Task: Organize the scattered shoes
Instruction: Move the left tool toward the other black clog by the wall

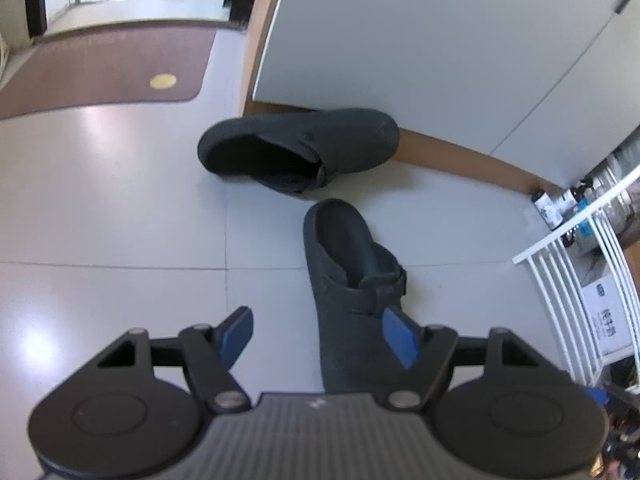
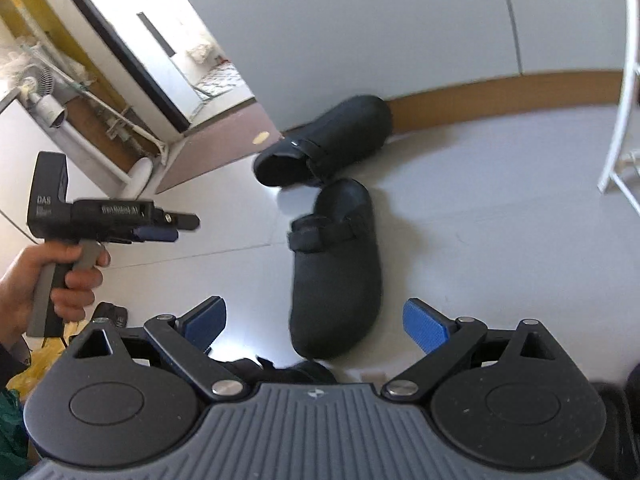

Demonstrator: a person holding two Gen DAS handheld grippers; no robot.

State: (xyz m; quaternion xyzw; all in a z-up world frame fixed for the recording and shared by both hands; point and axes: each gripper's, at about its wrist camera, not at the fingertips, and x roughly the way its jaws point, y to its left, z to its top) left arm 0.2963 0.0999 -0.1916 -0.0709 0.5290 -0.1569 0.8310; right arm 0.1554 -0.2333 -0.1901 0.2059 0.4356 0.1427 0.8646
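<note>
From my end the floor (image 1: 100, 208) lies bare and glossy to the left of the shoes, pale tiles with thin joints, open as far as the brown mat (image 1: 108, 68) by the doorway; to the right it is tighter, with a white wire rack (image 1: 568, 280) standing close and the white wall panel (image 1: 420, 40) with its brown skirting (image 1: 460, 152) closing off the far side.

Two dark clogs lie on the floor; the far clog (image 1: 300, 148) sits sideways against the skirting at the wall's corner, its toe toward the right; the near clog (image 1: 352, 280) lies lengthwise just beside it, its open heel end nearly touching the far one, its strap across the middle.

My left gripper (image 1: 320, 336) hangs above the near clog with its blue fingers (image 1: 400, 336) spread wide and nothing clasped; the right-hand pad overlaps the clog's strap edge in this view, the left-hand pad is over bare tile; I cannot tell any contact.

In the right wrist view the right gripper (image 2: 316, 324) is likewise released and holding nothing, its fingers (image 2: 424, 326) framing the toe end of the near clog (image 2: 336, 264) from above, apart from it; the far clog (image 2: 328, 140) lies beyond; the left hand (image 2: 48, 280) grips its tool off to the left, well apart from both shoes.
</note>
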